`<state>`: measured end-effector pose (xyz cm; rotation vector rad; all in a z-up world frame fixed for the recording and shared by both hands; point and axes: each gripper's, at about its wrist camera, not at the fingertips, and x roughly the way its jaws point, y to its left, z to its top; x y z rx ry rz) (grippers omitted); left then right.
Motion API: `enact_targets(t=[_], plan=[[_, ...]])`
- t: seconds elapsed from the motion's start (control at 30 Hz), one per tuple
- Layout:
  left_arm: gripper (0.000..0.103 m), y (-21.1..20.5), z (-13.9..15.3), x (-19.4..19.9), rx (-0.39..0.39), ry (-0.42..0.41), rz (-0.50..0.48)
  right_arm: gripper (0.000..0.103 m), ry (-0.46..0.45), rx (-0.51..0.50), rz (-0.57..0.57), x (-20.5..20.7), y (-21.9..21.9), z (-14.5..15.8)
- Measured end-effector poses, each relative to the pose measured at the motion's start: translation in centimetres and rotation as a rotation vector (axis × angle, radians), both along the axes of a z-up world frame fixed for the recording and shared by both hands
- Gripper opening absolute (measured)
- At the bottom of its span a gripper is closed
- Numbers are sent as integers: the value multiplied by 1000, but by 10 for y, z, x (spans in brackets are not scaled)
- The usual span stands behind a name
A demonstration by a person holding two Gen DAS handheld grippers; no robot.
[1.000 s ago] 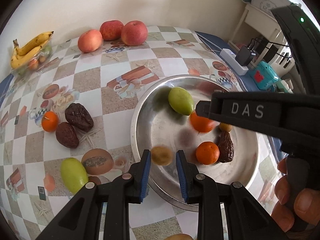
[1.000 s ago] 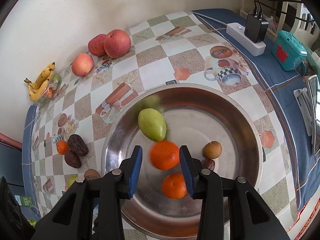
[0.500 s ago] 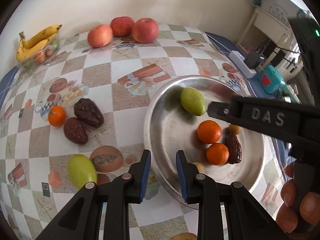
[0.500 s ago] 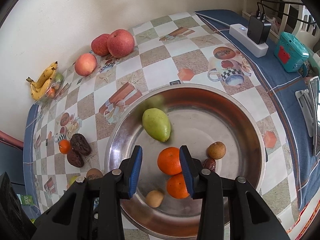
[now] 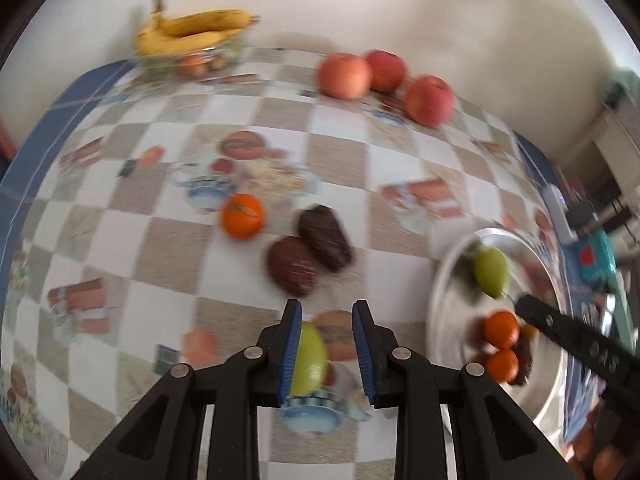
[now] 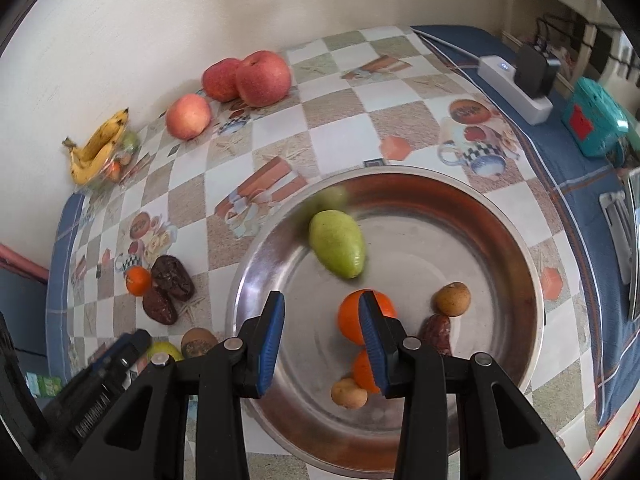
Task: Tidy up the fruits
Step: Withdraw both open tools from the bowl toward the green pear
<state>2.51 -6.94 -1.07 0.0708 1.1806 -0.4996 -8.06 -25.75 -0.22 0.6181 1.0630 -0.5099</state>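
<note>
Item: green fruit [image 5: 310,358], loose on the tabletop [image 5: 340,168], outside the metal bowl [image 6: 532,280].
Position to left tongs [image 5: 326,354]: directly between the two blue pads, lying nearer the left pad; touching or just beside it, blur forbids certainty.
Long axis: runs roughly along the fingers, away from the camera, so the pads face its narrow flanks.
Left tongs, state: spread apart, nothing clamped.
Right tongs [image 6: 322,344], state: spread apart, empty, poised above the bowl's near side.
Nearer arm: left; the right tongs are well apart from the item.
Bowl contents: second green fruit [image 6: 338,244], two oranges [image 6: 352,320], a date, two small brown fruits.
Left on the tabletop: one orange [image 5: 243,216], two dates [image 5: 308,254], three apples [image 5: 384,78], bananas [image 5: 192,32].
Judged next move: close the pads on the item and carry it right to the bowl.
Risk: off-centre seating may roll it sideways.
</note>
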Motion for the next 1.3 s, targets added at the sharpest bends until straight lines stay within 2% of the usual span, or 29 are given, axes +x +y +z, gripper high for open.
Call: enact_targets(t=[0.17, 0.27, 0.53, 0.57, 0.67, 0.73, 0.77, 0.8, 0.93, 1.0, 1.1, 1.23, 1.3], plan=[[29, 25, 3, 14, 27, -20, 96, 40, -9, -17, 63, 9, 17, 4], [29, 36, 5, 20, 11, -14, 131, 40, -13, -31, 90, 13, 25, 6], [29, 35, 2, 20, 14, 7, 130, 40, 8, -42, 108, 18, 30, 3], [32, 33, 1, 20, 16, 15, 126, 40, 12, -41, 109, 18, 30, 2], [61, 31, -7, 20, 31, 51, 117, 40, 35, -44, 118, 20, 30, -3], [62, 31, -14, 20, 23, 89, 115, 41, 49, -44, 125, 21, 31, -7], [64, 30, -16, 20, 26, 99, 115, 46, 55, -44, 127, 22, 32, -9], [69, 30, -19, 20, 39, 108, 117, 55, 66, -47, 128, 22, 32, -12], [82, 32, -25, 20, 68, 120, 134, 64, 91, -57, 121, 23, 31, -16], [92, 35, -27, 22, 71, 127, 147, 76, 99, -60, 116, 22, 29, -18], [103, 39, -29, 23, 81, 125, 166, 77, 107, -51, 104, 21, 27, -21], [103, 39, -28, 23, 101, 103, 168, 79, 120, -45, 93, 20, 25, -24], [103, 39, -28, 23, 109, 95, 163, 86, 122, -43, 90, 19, 24, -25]])
